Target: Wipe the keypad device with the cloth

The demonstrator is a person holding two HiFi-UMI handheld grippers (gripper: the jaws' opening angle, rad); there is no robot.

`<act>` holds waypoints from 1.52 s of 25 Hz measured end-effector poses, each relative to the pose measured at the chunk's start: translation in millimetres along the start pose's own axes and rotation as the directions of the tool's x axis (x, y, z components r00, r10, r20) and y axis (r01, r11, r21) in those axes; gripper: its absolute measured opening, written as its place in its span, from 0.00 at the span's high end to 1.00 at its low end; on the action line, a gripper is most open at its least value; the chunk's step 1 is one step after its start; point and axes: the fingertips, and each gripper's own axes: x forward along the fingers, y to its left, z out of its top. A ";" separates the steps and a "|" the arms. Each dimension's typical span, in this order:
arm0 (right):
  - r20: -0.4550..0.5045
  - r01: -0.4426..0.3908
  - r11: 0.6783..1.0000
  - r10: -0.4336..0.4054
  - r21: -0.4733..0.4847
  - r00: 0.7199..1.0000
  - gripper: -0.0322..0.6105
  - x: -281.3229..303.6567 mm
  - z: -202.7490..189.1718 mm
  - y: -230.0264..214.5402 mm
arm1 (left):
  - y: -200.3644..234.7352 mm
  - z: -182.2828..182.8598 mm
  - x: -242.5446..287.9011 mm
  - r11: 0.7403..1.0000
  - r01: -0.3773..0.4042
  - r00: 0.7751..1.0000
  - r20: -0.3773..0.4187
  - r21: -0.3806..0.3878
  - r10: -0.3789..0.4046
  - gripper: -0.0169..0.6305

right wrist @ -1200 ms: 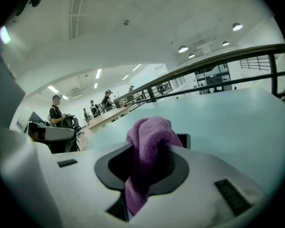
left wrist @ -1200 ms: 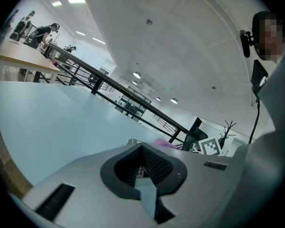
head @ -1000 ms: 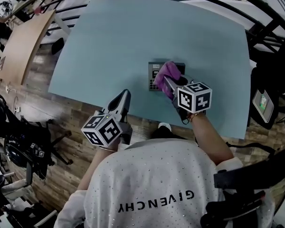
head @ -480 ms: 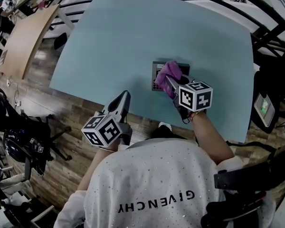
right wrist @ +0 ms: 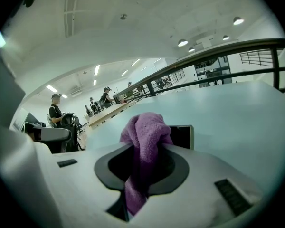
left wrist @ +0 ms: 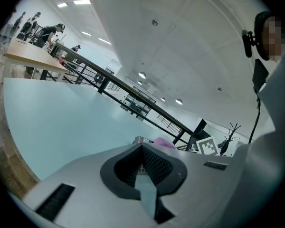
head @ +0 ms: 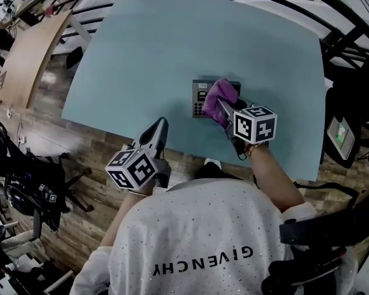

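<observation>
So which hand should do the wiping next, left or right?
The right one. The right tool pinches the purple cloth, which lies on the keypad device. The left tool is empty, back at the near edge of the table.

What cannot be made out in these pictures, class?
- Head view: the purple cloth hides the right part of the grey keypad device; key markings too small.
- Right gripper view: the cloth covers most of the device.
- Left gripper view: the left gripper hides nearly all of both.
</observation>
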 end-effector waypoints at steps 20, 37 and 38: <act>0.019 0.074 0.997 -0.074 0.034 0.997 0.85 -21.1 -4.1 -25.8 | -6.5 -3.9 7.4 0.999 0.038 0.999 -0.018 0.008 -0.038 0.97; 0.039 0.148 0.987 -0.150 0.067 0.988 0.85 -44.1 -9.9 -54.7 | -18.6 -8.7 12.1 0.999 0.054 0.998 -0.019 0.008 -0.054 0.97; 0.039 0.150 0.986 -0.153 0.073 0.987 0.85 -45.3 -10.6 -56.3 | -19.0 -9.2 11.6 0.999 0.053 0.998 -0.019 0.007 -0.053 0.97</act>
